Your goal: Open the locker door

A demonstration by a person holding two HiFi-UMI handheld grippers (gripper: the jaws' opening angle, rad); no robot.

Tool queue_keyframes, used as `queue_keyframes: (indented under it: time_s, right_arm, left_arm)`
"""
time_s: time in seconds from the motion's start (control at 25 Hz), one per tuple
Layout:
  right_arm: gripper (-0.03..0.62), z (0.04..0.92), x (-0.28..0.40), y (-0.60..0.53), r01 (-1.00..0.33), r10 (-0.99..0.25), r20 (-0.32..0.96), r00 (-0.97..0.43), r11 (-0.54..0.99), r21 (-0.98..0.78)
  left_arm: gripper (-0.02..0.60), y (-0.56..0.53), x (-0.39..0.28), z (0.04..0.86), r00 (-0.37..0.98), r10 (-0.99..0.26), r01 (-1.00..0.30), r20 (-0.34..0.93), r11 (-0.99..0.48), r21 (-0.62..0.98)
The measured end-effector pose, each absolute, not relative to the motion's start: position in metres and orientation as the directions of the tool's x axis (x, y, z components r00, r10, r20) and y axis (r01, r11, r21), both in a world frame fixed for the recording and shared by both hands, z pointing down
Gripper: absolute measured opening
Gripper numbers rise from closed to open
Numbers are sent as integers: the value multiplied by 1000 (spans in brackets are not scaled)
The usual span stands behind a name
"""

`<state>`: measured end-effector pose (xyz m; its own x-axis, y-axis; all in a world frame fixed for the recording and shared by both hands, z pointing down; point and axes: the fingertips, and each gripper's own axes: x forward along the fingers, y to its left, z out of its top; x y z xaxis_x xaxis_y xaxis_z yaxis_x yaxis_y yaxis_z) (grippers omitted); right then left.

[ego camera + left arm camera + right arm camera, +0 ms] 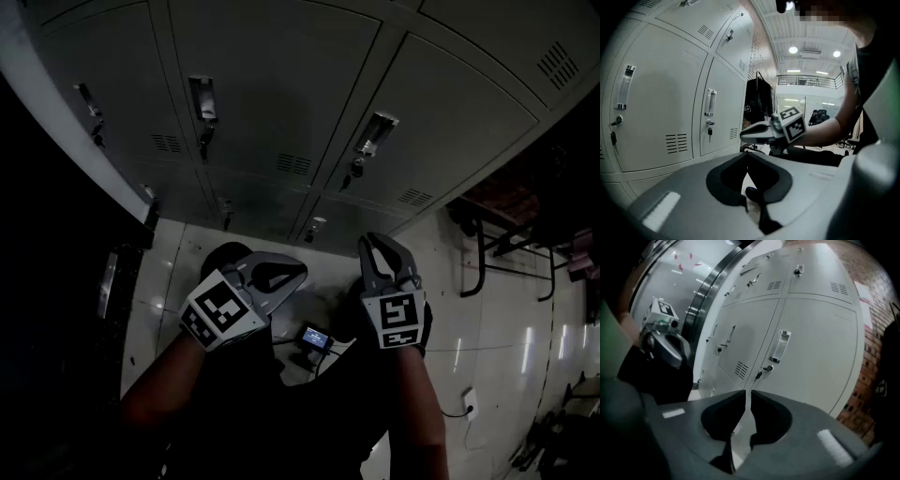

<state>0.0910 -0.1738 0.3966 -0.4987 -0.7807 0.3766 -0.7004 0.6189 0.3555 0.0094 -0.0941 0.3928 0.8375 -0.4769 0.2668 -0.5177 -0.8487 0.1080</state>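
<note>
Left gripper (pixel 747 153): held low in front of the person, fingertips pressed together, nothing between them.
Right gripper (pixel 746 392): level with the left one and apart from it; fingertips a narrow slit apart, nothing between them, aimed at the lockers.
Forearms: both bare. The right forearm (pixel 419 412) and the left forearm (pixel 155 398) reach forward from the bottom of the head view.
Floor (pixel 441 309): pale glossy tiles; a small device with a lit screen (pixel 314 337) lies below and between the two grippers.
Locker door (pixel 820 348): straight ahead of the right gripper, pale grey, closed, and touched by neither gripper.
Handle (pixel 779 346): an upright metal pull near the door's left edge, with a lock (pixel 767 367) just under it and a key hanging from the lock.
Vent slots (pixel 740 367): on the next door to the left, beside the lock.
Neighbouring doors (pixel 281 84): same grey, all closed, in rows above and to both sides.
Right of the lockers: a brick wall (pixel 876 357) and dark metal-legged furniture (pixel 497 239) on the tiles.
Far end: an open hall with ceiling lights (pixel 792 49) and an upper railing (pixel 806 80).
</note>
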Motion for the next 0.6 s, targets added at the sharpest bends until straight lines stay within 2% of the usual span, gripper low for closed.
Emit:
queue_keyframes:
  time_s: [0.28, 0.6]
  right_arm:
    - [75, 382, 68, -250, -577, -878, 355, -319, 478, 662]
    - [101, 373, 52, -280, -351, -921, 315, -228, 380, 856]
  left_arm:
    - [12, -96, 3, 389, 844, -478, -514, 244, -851, 111]
    - [12, -96, 0, 387, 845, -481, -515, 231, -849, 116]
